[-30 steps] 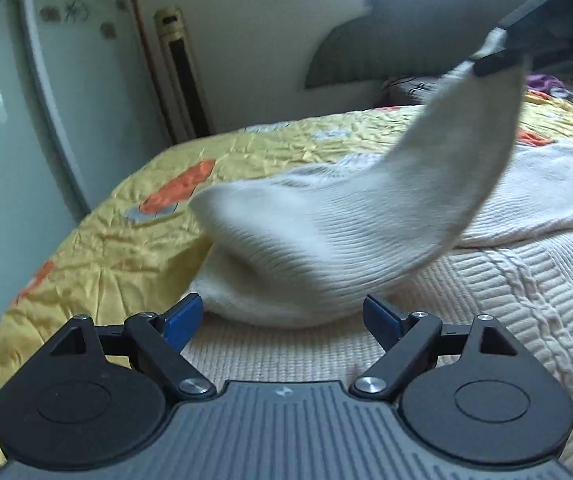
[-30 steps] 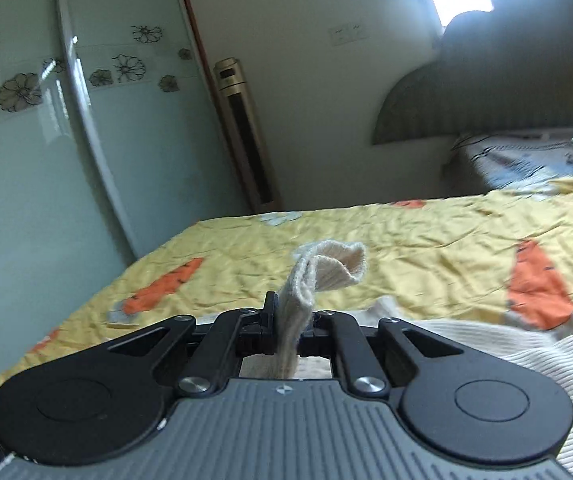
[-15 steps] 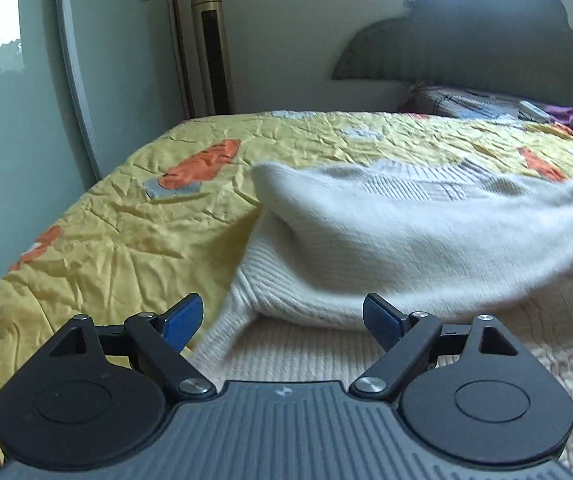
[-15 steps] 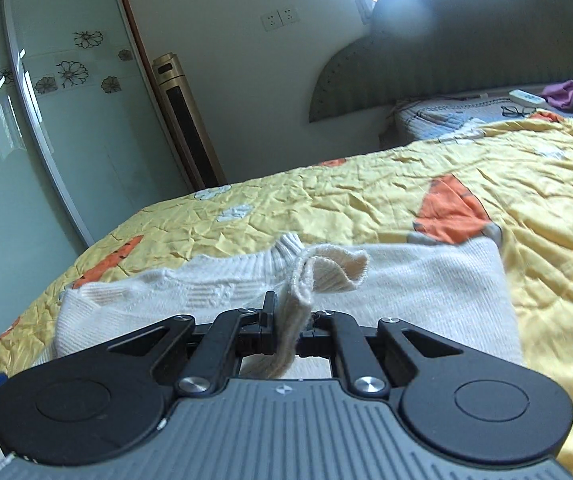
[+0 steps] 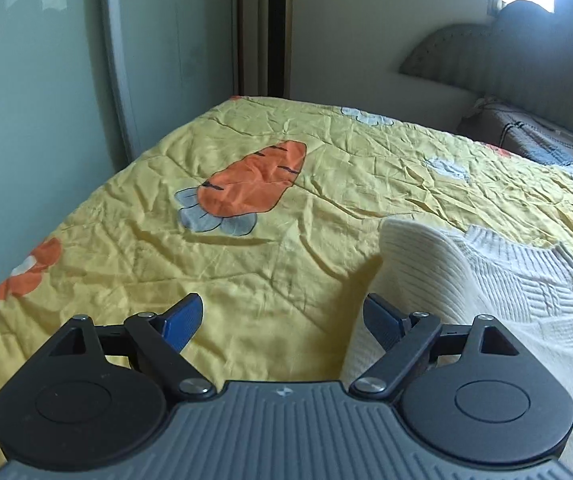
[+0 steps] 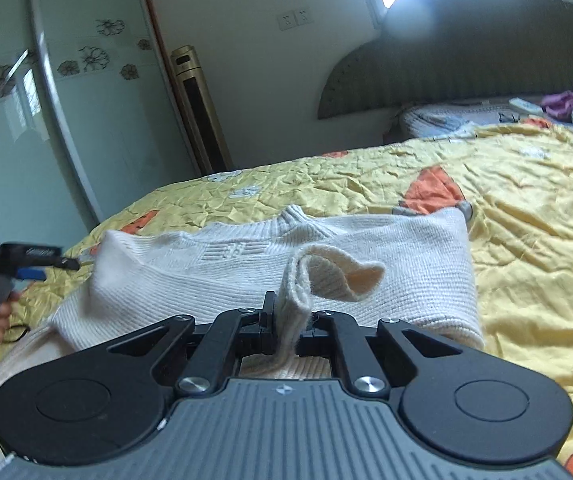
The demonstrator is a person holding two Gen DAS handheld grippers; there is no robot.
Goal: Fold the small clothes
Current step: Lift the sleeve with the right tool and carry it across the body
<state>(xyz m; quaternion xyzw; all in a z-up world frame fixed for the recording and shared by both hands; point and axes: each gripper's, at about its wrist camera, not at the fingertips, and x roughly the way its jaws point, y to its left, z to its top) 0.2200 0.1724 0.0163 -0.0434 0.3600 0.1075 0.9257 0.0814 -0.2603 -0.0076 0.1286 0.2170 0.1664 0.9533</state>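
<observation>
A cream knit sweater [image 6: 386, 252] lies on the yellow carrot-print bedspread [image 6: 526, 216], collar away from me. My right gripper [image 6: 286, 320] is shut on the sweater's sleeve cuff [image 6: 338, 276] and holds it low over the sweater's body. In the left wrist view the sweater [image 5: 486, 280] lies at the right, its folded shoulder edge raised. My left gripper [image 5: 282, 322] is open and empty, over the bedspread [image 5: 246, 260] just left of the sweater's edge. It also shows in the right wrist view [image 6: 42, 268], held by a hand at the far left.
A padded headboard [image 6: 466, 64] and pillows with small items [image 6: 558, 108] are at the far end. A tall gold floor unit [image 5: 274, 28] stands by the wall. A glass wardrobe door [image 6: 66, 120] runs along the bed's left side.
The right gripper has carried the sleeve cuff down and across over the sweater's body. The left gripper has swung left, off the sweater, and now points at the bedspread.
</observation>
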